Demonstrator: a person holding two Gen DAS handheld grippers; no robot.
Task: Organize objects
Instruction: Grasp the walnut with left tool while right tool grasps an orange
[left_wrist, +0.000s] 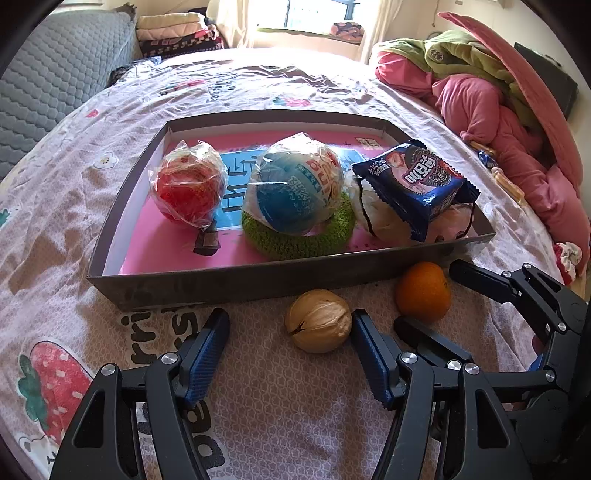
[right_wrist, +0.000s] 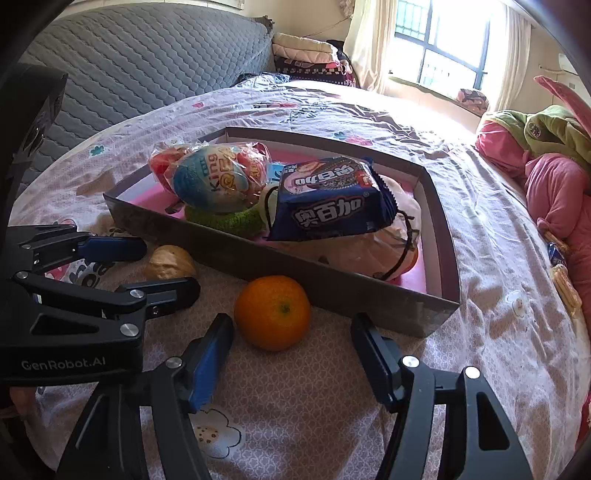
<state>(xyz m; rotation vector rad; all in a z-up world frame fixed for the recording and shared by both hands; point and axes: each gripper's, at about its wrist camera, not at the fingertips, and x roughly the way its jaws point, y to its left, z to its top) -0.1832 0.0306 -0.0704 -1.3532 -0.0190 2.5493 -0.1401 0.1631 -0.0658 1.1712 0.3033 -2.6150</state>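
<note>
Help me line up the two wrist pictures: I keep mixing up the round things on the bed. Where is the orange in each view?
Left wrist: the orange lies right of centre on the bedsheet, just outside the box's near wall, between the other gripper's fingers.
Right wrist: the orange sits low in the middle, ahead of the gripper's open fingers.
Shared landmark: the blue cookie packet inside the box, beyond the orange.

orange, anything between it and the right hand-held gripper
Nothing visible: the orange lies on the bedsheet just ahead of the open right hand-held gripper. Only the tray's near wall stands behind it.
</note>
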